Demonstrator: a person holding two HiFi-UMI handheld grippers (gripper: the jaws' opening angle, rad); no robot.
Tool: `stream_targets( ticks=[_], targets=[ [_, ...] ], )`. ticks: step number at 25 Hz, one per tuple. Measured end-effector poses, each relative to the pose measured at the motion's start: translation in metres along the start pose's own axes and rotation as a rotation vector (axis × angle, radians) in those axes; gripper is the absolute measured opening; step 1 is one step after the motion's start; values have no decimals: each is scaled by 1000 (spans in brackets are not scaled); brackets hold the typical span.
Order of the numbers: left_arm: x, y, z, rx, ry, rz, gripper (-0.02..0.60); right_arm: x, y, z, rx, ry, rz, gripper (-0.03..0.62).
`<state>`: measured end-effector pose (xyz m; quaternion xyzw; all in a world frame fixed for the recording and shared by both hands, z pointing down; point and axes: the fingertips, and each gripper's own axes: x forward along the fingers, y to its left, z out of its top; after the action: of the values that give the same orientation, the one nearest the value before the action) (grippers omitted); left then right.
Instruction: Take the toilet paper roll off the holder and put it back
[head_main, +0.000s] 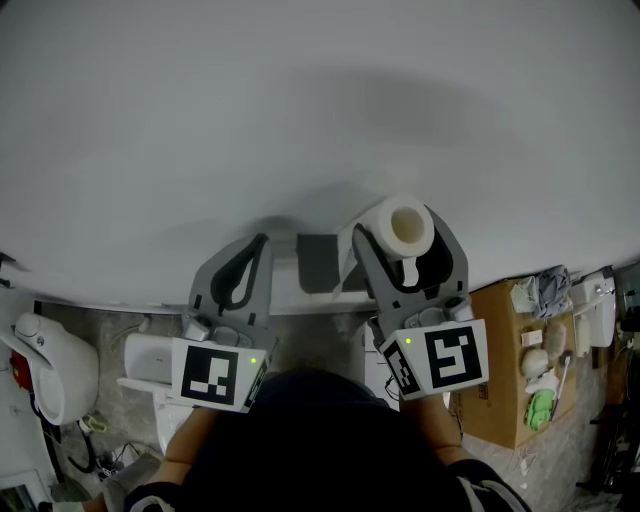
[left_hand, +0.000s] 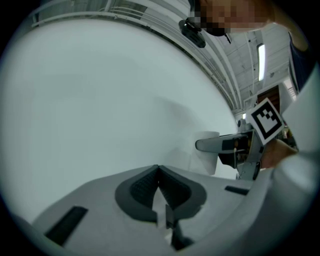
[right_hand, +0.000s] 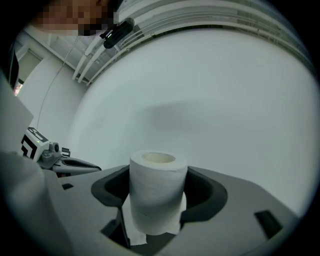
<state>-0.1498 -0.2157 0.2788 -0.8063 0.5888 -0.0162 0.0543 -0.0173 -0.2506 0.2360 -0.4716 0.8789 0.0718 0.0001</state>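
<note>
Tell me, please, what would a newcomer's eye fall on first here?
The white toilet paper roll stands out first, held upright between the jaws of the right gripper before a pale wall. Beside it, the left gripper is shut and empty. At the head view's lower right stands a cardboard box with small items.

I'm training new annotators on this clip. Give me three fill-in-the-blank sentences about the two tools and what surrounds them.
The right tool grips the toilet paper roll with its cardboard core facing ___.
The shut left tool holds ___.
In the head view, the cardboard box sits on the person's ___ side.
Missing words: up; nothing; right.
</note>
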Motion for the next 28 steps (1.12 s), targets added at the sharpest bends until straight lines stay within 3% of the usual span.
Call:
stream_targets(
  ticks=[13,28],
  targets=[
    [-2,11,-3,5,18,42,2,15,22,-12,13,18,76,319],
    [8,0,-8,2,25,17,1,21,21,-58,21,126,86,319]
  ],
)
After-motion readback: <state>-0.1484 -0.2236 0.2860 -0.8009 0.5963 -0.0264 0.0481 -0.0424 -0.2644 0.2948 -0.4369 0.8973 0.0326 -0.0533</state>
